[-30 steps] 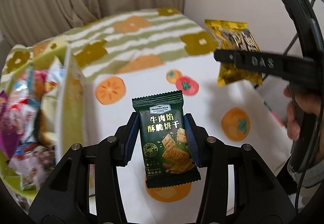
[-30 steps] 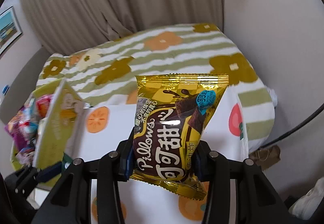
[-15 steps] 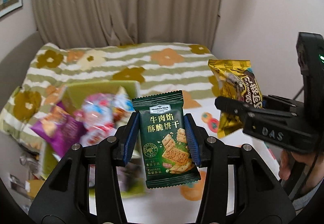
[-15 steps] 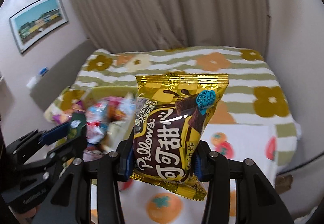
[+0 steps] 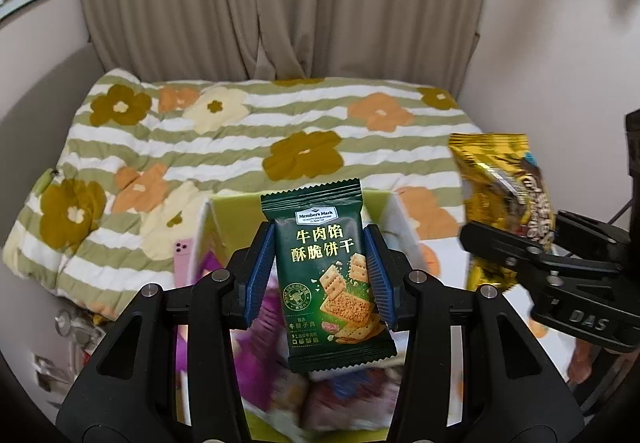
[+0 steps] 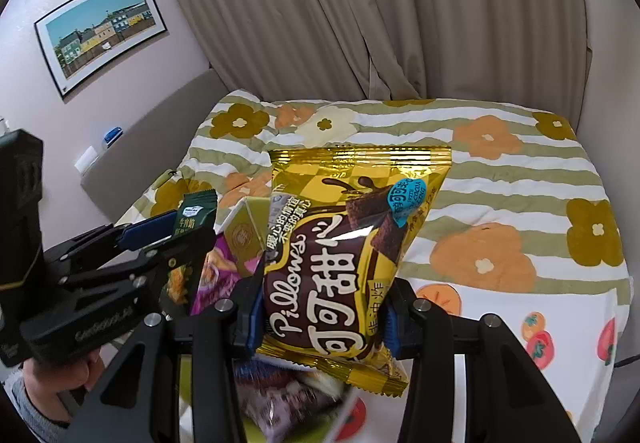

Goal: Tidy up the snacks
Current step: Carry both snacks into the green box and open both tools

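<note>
My left gripper (image 5: 318, 275) is shut on a dark green cracker packet (image 5: 326, 275) and holds it upright above a yellow-green box (image 5: 236, 211) filled with several snack packs. My right gripper (image 6: 322, 311) is shut on a gold and brown Pillows packet (image 6: 344, 255), held over the same box (image 6: 250, 231). In the left wrist view the right gripper (image 5: 520, 255) with the gold packet (image 5: 500, 195) is to the right. In the right wrist view the left gripper (image 6: 160, 239) with the green packet (image 6: 192, 219) is to the left.
The box stands on a white cloth with orange fruit prints (image 6: 520, 323). Behind it lies a striped flowered blanket (image 5: 240, 131), with curtains (image 5: 280, 3) beyond. A pink phone (image 5: 183, 259) lies left of the box. A framed picture (image 6: 100, 31) hangs on the left wall.
Both grippers have swung left with their packets, from over the white cloth to over the snack box. Both stay shut on their packets.
</note>
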